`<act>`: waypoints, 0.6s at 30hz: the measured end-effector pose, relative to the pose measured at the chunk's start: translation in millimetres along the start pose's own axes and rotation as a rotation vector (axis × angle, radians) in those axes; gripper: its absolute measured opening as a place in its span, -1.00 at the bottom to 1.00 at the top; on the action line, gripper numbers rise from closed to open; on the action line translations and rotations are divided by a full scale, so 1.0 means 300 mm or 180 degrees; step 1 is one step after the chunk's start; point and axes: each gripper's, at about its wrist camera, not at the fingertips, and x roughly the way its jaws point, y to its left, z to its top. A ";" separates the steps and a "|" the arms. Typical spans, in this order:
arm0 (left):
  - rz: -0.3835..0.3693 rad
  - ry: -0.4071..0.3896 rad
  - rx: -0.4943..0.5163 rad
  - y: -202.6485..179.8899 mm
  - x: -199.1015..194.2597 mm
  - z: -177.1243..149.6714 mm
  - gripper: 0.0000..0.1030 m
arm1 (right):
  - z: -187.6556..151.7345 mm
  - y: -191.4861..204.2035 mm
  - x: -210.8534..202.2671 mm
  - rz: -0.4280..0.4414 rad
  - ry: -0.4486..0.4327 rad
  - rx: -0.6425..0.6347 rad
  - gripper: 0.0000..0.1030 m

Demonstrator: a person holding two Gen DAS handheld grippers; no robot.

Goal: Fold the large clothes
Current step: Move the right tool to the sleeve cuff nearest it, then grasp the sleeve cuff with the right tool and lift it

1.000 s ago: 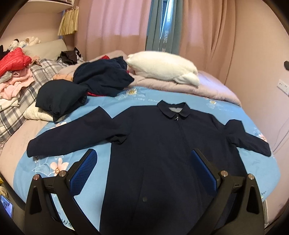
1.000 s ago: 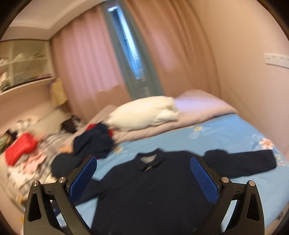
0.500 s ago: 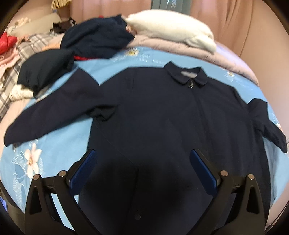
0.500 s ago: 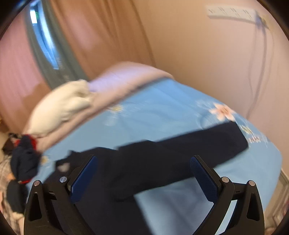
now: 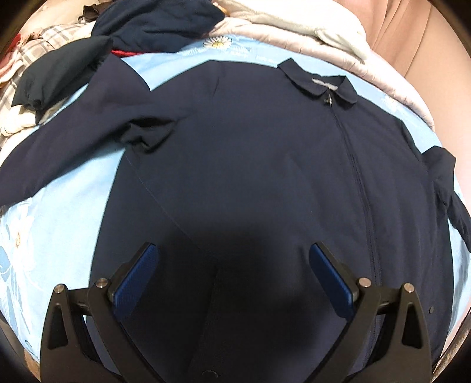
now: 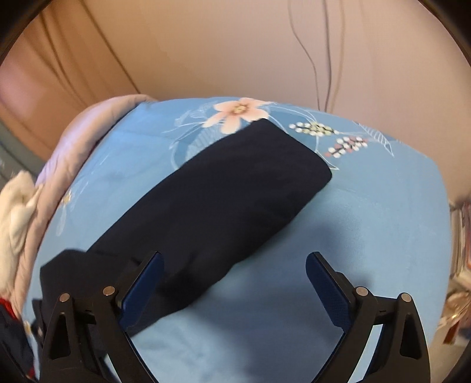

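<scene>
Left wrist view: dark navy zip-front collared jacket lies flat, front up, on the pale blue floral bedsheet, both sleeves spread outward; the left gripper hovers above its lower body, jaws released and holding nothing.
Background: heap of dark and checked clothes and a white pillow crowd the far side of the bed.
Right wrist view: jacket's right sleeve stretches across the sheet, cuff near a printed pink flower; the right gripper hangs over the sleeve's near edge, jaws released, one finger above cloth.
Progress: jacket laid out, no fold visible; sleeves and body apparently all remain to be folded.
</scene>
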 end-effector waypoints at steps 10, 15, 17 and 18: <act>0.0041 0.0103 -0.0120 0.016 0.048 -0.009 0.98 | 0.067 -0.124 0.088 0.0260 -0.0083 0.0600 -0.04; 0.0048 0.0066 -0.0207 0.034 0.056 -0.011 0.99 | 0.089 -0.148 0.112 0.0161 -0.0127 0.0649 -0.96; 0.0055 0.0056 -0.0250 0.042 0.055 -0.012 0.99 | 0.072 -0.129 0.051 -0.0077 -0.0386 0.0484 -0.99; 0.0041 0.0060 -0.0263 0.046 0.053 -0.011 0.98 | 0.073 -0.150 0.024 -0.0144 -0.0469 0.0436 -0.99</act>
